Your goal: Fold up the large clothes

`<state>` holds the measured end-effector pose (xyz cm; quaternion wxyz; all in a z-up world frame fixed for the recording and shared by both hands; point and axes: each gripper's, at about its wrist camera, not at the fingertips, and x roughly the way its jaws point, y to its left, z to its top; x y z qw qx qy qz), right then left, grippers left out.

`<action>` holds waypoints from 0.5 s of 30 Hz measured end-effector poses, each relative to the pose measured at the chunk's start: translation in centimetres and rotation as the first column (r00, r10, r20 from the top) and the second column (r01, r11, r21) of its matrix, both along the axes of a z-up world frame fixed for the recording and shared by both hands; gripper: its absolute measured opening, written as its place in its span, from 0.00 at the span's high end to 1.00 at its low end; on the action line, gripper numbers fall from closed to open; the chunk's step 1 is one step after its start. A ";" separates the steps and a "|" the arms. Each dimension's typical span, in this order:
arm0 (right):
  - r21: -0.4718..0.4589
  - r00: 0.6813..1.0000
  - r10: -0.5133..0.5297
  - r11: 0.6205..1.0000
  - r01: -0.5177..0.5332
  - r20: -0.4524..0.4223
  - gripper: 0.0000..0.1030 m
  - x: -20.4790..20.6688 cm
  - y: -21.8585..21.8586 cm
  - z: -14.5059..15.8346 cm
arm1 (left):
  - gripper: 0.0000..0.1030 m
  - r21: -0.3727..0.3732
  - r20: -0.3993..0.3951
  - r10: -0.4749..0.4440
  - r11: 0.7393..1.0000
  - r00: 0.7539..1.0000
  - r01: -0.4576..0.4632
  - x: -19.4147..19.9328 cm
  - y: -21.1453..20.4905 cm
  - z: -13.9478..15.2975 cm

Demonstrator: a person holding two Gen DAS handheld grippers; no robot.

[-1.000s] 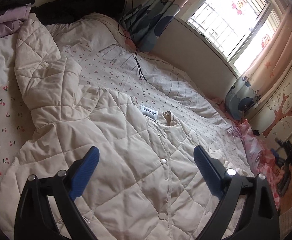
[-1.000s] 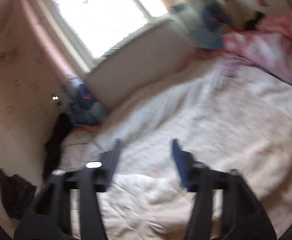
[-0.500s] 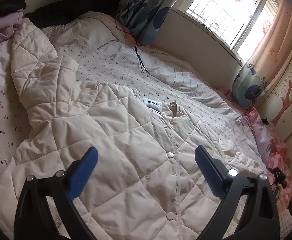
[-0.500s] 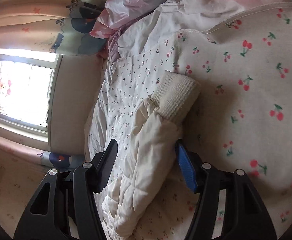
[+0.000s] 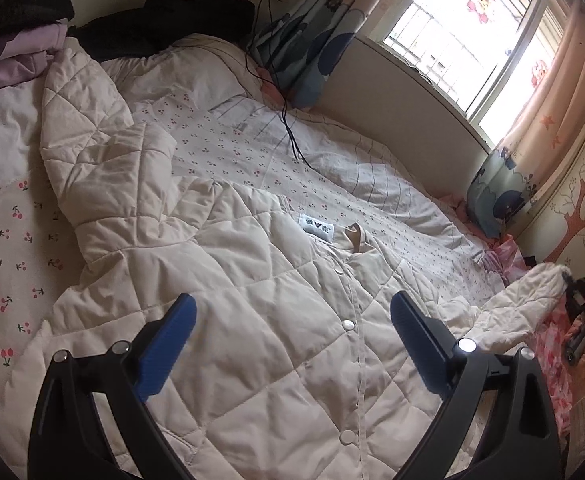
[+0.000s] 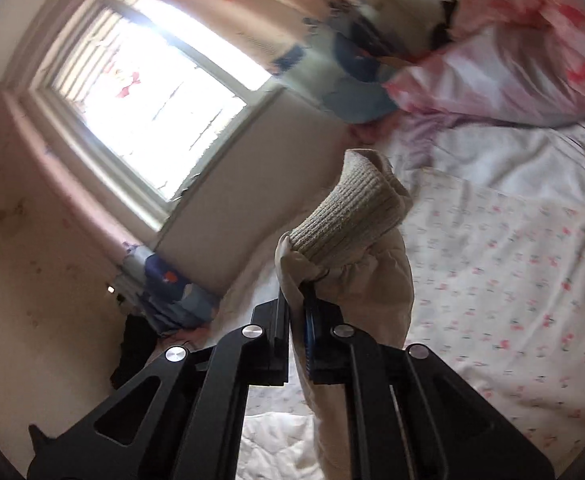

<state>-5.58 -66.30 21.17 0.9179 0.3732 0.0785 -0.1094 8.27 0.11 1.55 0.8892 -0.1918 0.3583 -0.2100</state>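
Observation:
A cream quilted jacket [image 5: 252,320] lies front up on the bed, snaps closed, its label [image 5: 315,229] at the collar. One sleeve [image 5: 92,152] lies bent to the upper left. My left gripper [image 5: 292,316] hovers open above the jacket's chest, nothing between its blue pads. My right gripper [image 6: 297,300] is shut on the other sleeve [image 6: 372,280] just below its ribbed cuff [image 6: 352,208] and holds it lifted off the bed. In the left wrist view that raised sleeve [image 5: 520,304] and the right gripper [image 5: 572,300] show at the right edge.
The bed has a cherry-print sheet [image 5: 12,248]. Dark clothes [image 5: 164,20] and a lilac garment [image 5: 20,52] are piled at its head. A black cable [image 5: 288,128] runs across the bed. A window [image 5: 460,28] with curtains and a pink quilt [image 6: 512,64] border the far side.
My right gripper closed on the sleeve near the cuff and lifted it off the bed. The left gripper has stayed open over the jacket's chest.

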 end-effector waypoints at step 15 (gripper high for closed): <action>-0.120 0.836 0.521 0.831 -0.543 -0.174 0.94 18.8 34.7 -4.8 | 0.09 -0.038 0.010 0.167 0.985 0.986 -0.166 -1.0 12.2 1.9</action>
